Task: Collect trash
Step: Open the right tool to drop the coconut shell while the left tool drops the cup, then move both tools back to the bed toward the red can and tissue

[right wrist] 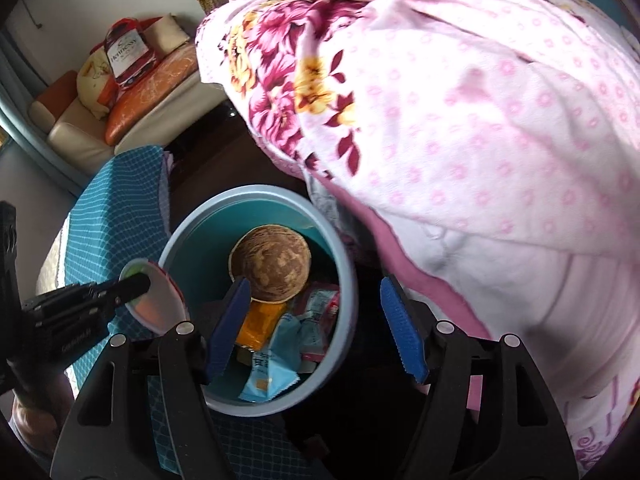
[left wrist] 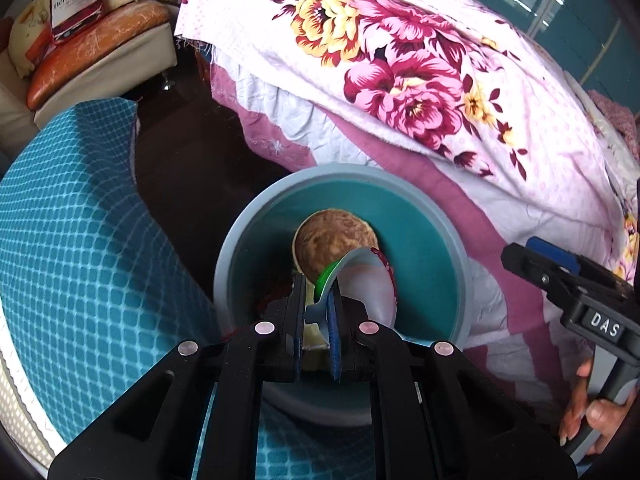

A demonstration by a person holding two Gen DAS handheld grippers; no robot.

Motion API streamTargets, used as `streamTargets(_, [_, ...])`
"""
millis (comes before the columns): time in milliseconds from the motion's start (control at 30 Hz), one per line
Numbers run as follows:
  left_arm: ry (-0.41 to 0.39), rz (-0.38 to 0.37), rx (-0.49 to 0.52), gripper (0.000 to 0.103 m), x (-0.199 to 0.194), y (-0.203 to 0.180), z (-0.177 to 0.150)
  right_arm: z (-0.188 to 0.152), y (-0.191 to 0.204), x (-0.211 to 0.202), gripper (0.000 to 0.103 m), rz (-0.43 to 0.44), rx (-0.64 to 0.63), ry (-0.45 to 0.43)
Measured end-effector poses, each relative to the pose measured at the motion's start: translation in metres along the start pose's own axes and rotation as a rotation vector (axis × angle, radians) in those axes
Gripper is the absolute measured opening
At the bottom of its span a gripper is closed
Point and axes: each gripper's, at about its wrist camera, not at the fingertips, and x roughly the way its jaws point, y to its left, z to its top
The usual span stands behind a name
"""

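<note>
A round teal trash bin (left wrist: pixel 424 240) stands on the dark floor between a bed and a blue-covered seat. In it lie a brown round bowl-like item (left wrist: pixel 332 240) and, in the right wrist view, an orange packet (right wrist: pixel 260 324) and light blue wrappers (right wrist: pixel 276 368). My left gripper (left wrist: pixel 318 320) is shut on the rim of a white plastic cup (left wrist: pixel 368 284) with green and red print, held over the bin; the cup also shows at the bin's left edge (right wrist: pixel 160 300). My right gripper (right wrist: pixel 316 328) is open and empty above the bin (right wrist: pixel 344 260).
A bed with a pink floral quilt (left wrist: pixel 420 80) fills the right side. A blue checkered cover (left wrist: pixel 72 248) lies to the left. A sofa with orange cushions (left wrist: pixel 100 36) and a Hennessy bag (left wrist: pixel 74 4) stands at the back left.
</note>
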Motion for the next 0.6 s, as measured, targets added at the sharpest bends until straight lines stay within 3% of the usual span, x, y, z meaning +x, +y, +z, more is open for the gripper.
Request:
streamTargets(133, [-0.007,-0.028,-0.025,0.015,0.006,-0.002,0.008,0.008,-0.006,-0.002,0.066,-0.022,0.0,0.007])
streamTargets(200, [-0.01,-0.036,-0.035,0.03,0.006,-0.001,0.008,0.011,-0.006,-0.003,0.069,-0.033,-0.007,0.005])
streamTargets(267, [-0.025,-0.026,-0.037,0.057,0.002,0.002,0.006,0.013,-0.005,-0.002,0.07,-0.035,-0.011,0.007])
streamTargets(600, [-0.042,-0.014,-0.063,0.078,-0.023,0.026,-0.016,0.012,0.016,0.002,0.075,-0.012,-0.028,0.039])
